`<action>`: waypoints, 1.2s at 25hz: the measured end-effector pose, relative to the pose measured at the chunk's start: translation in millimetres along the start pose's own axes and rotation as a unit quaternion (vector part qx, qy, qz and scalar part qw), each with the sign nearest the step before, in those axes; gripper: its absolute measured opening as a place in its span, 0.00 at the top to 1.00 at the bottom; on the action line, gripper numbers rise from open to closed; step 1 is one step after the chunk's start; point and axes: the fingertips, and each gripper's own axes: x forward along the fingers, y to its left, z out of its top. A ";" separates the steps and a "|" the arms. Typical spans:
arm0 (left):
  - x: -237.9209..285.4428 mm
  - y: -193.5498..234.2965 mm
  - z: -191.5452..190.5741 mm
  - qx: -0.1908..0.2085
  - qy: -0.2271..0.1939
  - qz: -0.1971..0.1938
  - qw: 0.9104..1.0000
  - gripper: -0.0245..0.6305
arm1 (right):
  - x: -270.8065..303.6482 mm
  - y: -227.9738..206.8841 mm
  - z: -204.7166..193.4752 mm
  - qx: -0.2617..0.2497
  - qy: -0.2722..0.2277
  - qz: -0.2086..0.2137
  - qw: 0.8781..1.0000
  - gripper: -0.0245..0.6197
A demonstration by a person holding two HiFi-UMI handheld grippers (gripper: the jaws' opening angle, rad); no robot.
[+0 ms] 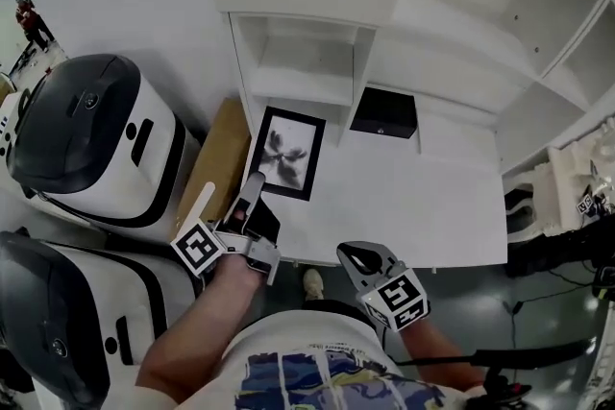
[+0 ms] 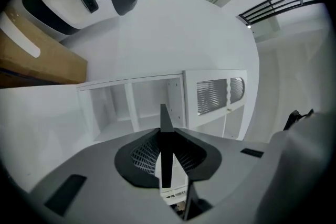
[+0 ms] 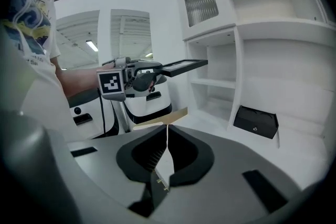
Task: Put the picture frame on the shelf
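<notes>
The left gripper (image 1: 252, 202) is gripping the picture frame (image 1: 288, 154) by its near short edge, its fingers closing on the thin black border. The left gripper view is showing that edge as a dark sliver pinched between them. From the right gripper view the frame is hanging clear of the counter (image 1: 423, 197), lying roughly flat. Its long axis is running straight out from the fingers toward the white shelf unit (image 1: 298, 62), whose open compartments are facing it just ahead. A black box (image 1: 384, 113) is sitting to the right of that line, against the shelf unit.

The right gripper (image 1: 360, 259) is idling at the counter's near edge, well apart from the frame, its fingers pressed together with nothing between them. The left arm is therefore the one placed to carry the frame in.

No brand or label is readable. The cubes are carrying only square markers, and the print on the person's shirt is too blurred to read.
</notes>
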 end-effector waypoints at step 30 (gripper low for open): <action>239.0 89.5 12.8 0.059 -0.067 0.107 0.990 0.84 | -20.8 -138.2 -27.1 0.055 0.001 0.010 0.998 0.91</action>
